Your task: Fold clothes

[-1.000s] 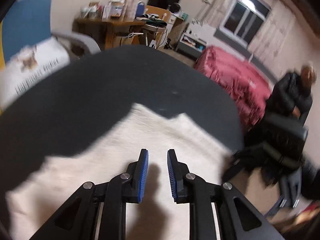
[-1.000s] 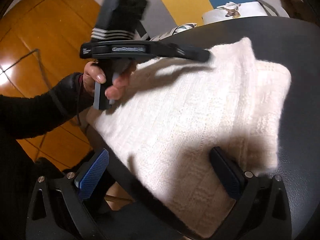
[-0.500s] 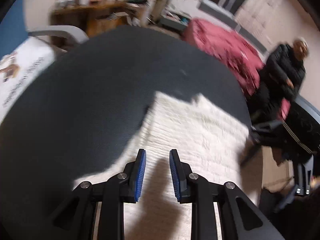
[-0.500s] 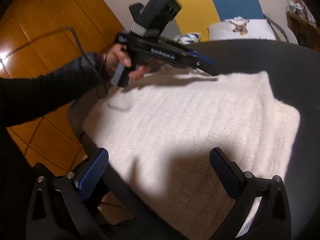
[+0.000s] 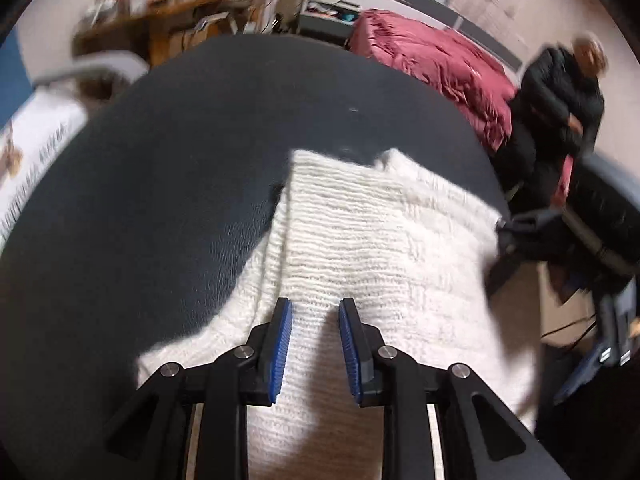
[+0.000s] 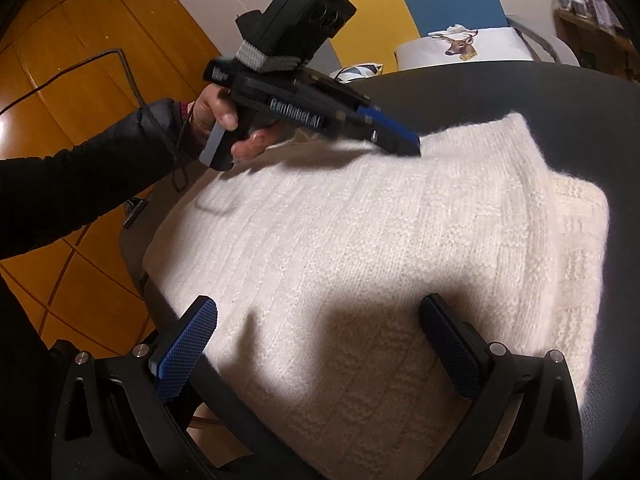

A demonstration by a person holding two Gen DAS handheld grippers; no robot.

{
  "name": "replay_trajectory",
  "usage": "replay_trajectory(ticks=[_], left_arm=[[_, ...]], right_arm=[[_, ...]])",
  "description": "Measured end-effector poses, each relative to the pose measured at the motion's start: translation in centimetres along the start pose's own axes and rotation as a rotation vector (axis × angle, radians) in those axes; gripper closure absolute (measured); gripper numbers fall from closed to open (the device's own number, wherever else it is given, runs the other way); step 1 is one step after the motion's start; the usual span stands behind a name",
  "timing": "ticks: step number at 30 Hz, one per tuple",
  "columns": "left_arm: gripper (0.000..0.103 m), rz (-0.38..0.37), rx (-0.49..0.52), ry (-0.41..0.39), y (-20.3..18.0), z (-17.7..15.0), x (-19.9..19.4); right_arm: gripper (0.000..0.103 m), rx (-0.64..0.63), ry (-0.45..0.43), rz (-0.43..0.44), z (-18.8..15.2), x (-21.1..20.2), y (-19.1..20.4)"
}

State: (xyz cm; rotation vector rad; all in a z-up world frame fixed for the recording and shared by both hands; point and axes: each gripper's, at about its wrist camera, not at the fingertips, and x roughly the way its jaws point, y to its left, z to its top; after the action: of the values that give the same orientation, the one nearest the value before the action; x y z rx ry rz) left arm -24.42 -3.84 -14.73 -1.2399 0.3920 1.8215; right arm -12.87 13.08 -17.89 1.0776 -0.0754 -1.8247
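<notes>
I am holding my left gripper [image 5: 315, 344] angled down over a folded cream knit sweater [image 5: 372, 264], its ribbed blue pads [image 5: 280, 348] standing a narrow gap apart after just easing wider, nothing pinched between them. My right gripper [image 6: 316, 344] is hovering over the near edge of the same sweater [image 6: 360, 248], its cross-hatched blue pads spread wide and gripping nothing. My left hand [image 6: 224, 128], in a black sleeve, is gripping the left tool's grey handle. The sweater is lying flat on a round, dark, leather-grained table [image 5: 168, 168], a chunky ribbed rectangle with fuzzy edges. In the right wrist view its long axis is running from the table's near-left rim toward the far right, where a lower folded layer is peeking out. Beyond the table, a crumpled red bedcover [image 5: 436, 60] is showing.
</notes>
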Motion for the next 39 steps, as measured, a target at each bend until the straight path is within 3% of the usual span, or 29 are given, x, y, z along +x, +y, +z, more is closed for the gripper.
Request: replay_trajectory(ticks=[3, 5, 8, 12, 13, 15, 16, 20, 27, 29, 34, 39], left_arm=[[0.079, 0.018, -0.08, -0.013, 0.8, 0.0, -0.3], [0.103, 0.038, -0.142, -0.024, 1.4, 0.1, -0.7], [0.103, 0.169, -0.086, -0.036, -0.1, -0.3, -0.1], [0.103, 0.193, -0.111, -0.065, -0.5, -0.3, 0.2], [0.103, 0.171, -0.135, -0.071, -0.4, -0.2, 0.0], [0.088, 0.041, -0.178, -0.089, 0.4, -0.2, -1.1], [0.077, 0.034, -0.173, -0.093, 0.7, -0.5, -1.7], [0.073, 0.022, -0.116, -0.043, 1.2, -1.1, -1.6], [0.075, -0.055, -0.095, -0.018, 1.7, -1.6, 0.1], [0.091, -0.078, -0.084, -0.014, 1.3, -1.3, 0.0], [0.099, 0.036, -0.063, -0.075, 0.0, -1.6, -1.2], [0.099, 0.121, -0.102, -0.226, -0.6, -1.1, -4.3]], right_arm=[[0.0, 0.018, -0.006, -0.025, 0.7, -0.8, 0.5], [0.0, 0.004, -0.068, -0.026, 1.5, -2.1, 1.2], [0.0, -0.05, -0.092, -0.122, 2.2, -3.0, 1.9], [0.0, -0.071, -0.043, -0.25, 2.4, -1.5, 1.2], [0.0, -0.059, -0.035, -0.269, 2.4, -1.2, 0.8], [0.0, -0.026, -0.001, -0.302, 2.3, -0.3, -0.3], [0.0, -0.025, 0.005, -0.311, 2.1, 0.2, -0.6], [0.0, -0.072, -0.001, -0.34, 1.3, 0.5, -0.6], [0.0, -0.067, -0.018, -0.339, 1.3, 0.0, -0.8], [0.0, -0.072, -0.018, -0.345, 1.4, 0.0, -0.6], [0.0, -0.091, 0.0, -0.389, 1.6, -0.3, 0.2], [0.0, -0.087, -0.07, -0.418, 3.2, -2.0, 0.8]])
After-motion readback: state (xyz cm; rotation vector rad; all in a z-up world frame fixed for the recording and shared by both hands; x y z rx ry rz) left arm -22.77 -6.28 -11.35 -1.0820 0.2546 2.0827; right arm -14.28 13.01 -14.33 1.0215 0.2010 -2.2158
